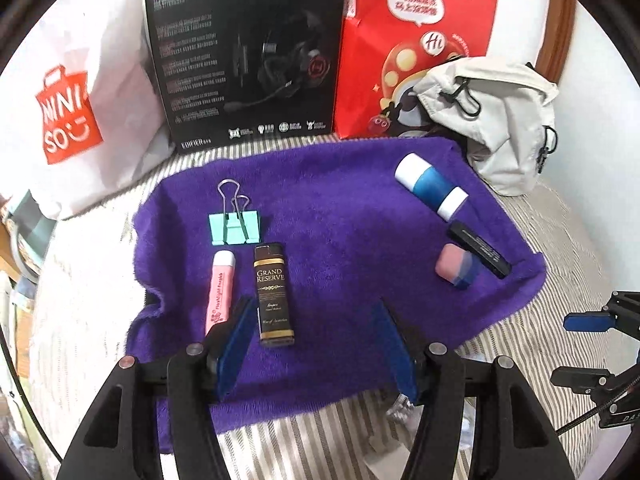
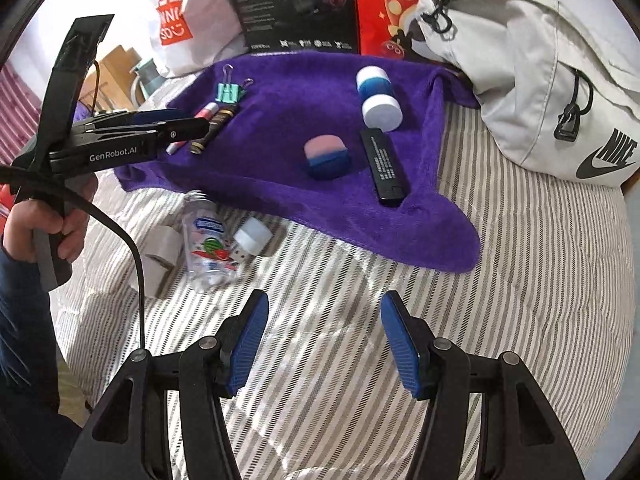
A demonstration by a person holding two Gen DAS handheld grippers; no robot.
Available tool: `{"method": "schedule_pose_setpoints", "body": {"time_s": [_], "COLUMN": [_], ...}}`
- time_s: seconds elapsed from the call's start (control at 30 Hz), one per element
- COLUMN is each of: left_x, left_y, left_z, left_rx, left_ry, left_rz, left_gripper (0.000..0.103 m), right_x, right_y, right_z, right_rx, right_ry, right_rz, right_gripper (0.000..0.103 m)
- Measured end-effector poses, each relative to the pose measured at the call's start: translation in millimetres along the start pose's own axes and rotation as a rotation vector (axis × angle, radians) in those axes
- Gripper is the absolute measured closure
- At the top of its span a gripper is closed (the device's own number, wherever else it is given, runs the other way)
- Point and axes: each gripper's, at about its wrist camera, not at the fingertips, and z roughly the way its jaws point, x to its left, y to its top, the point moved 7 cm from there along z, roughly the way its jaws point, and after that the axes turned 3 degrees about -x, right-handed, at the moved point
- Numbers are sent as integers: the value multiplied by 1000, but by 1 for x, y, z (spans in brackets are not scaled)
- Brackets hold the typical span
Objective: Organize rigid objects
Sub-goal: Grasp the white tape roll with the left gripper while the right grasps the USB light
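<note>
A purple towel [image 1: 328,184] lies on the striped bedding. On its left part are a mint binder clip [image 1: 236,228], a pink tube [image 1: 221,290] and a brown "Grand Reserve" box [image 1: 274,294]. On its right part lie a blue-and-white cylinder [image 1: 431,185], a black stick [image 1: 480,253] and a pink-and-blue eraser [image 1: 458,266]. My left gripper [image 1: 312,320] is open over the towel's near edge; the brown box's near end lies between its fingers, ungripped. My right gripper [image 2: 325,308] is open over bare bedding, short of the towel [image 2: 400,232].
Off the towel lie a clear bottle [image 2: 208,240], a white cap [image 2: 253,236] and grey blocks [image 2: 162,248]. Behind stand a white Miniso bag [image 1: 68,116], a black headset box [image 1: 248,56] and a red bag [image 1: 400,40]. A grey Nike bag [image 2: 540,72] sits at the right.
</note>
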Motion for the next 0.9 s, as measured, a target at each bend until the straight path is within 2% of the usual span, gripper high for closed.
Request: {"method": "schedule_pose_setpoints", "body": {"time_s": [0.23,0.47,0.7,0.77,0.9], "left_x": [-3,-8,-21,-26,-35], "left_y": [-10,-53,-101,-107,-114], "left_z": [-28,-45,-40,-41,-36], "left_rx": [-12,27,96,93,111], "left_ry": [25,-14,-17,-61,-65], "left_rz": [6,-43,-69,-97,-89], "left_gripper": [44,43,42,42,43], "right_x": [3,3,5,6,5], "right_y": [-12,-24,-32,-34,-36], "right_z": [-12,-18,-23,-22,-19], "right_rx": [-31,-52,-70,-71,-58], "right_ry": [1,11,31,34,30], "right_rz": [28,58,73,72,67], "right_gripper": [45,45,45,45,45]}}
